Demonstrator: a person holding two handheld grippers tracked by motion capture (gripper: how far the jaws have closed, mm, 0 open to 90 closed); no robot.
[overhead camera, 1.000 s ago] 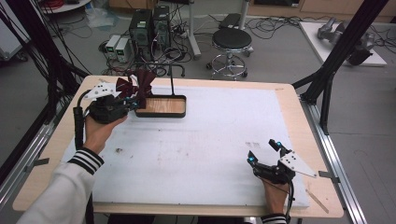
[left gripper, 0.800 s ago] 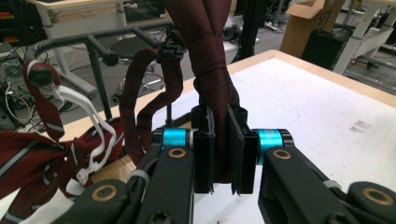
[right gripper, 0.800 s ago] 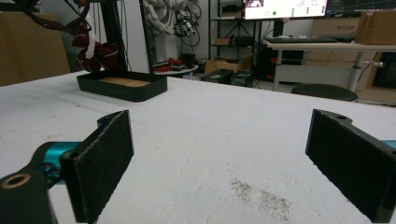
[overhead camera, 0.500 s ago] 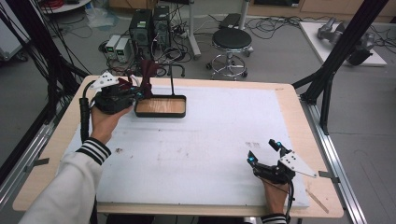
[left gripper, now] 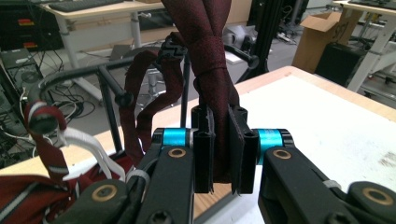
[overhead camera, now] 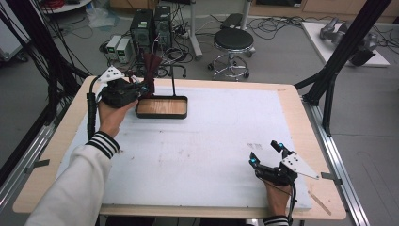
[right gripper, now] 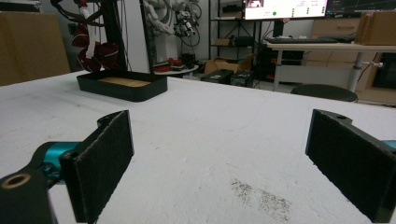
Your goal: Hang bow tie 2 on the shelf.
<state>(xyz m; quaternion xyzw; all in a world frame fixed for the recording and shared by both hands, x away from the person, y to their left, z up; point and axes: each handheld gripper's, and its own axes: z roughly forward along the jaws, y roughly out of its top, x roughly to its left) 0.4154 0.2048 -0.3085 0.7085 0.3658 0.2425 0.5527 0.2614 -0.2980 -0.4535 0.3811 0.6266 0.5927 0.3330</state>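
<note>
The left gripper (overhead camera: 141,87) is held at the table's far left corner, just left of the tray (overhead camera: 162,107), its jaws clamped on a dark red tie (overhead camera: 151,70) that rises straight up from them. In the left gripper view the gripper (left gripper: 219,140) pinches the tie (left gripper: 210,51) just below its knot, and a second loop of the same red cloth hangs at the left by a black rack arm (left gripper: 112,79); a striped red and white tie (left gripper: 46,144) lies over the gripper's left side, though how it is fastened I cannot tell. The tray, black-rimmed with a wooden floor, sits on the white mat (overhead camera: 207,146) with a thin black post (overhead camera: 173,80) standing at its far edge. Well apart, at the near right corner, the right gripper (overhead camera: 267,153) rests on the mat with its jaws spread wide. In the right gripper view its pads (right gripper: 105,163) stand far apart over the bare mat (right gripper: 219,140), and the tray (right gripper: 122,85) lies far off at the left.
</note>
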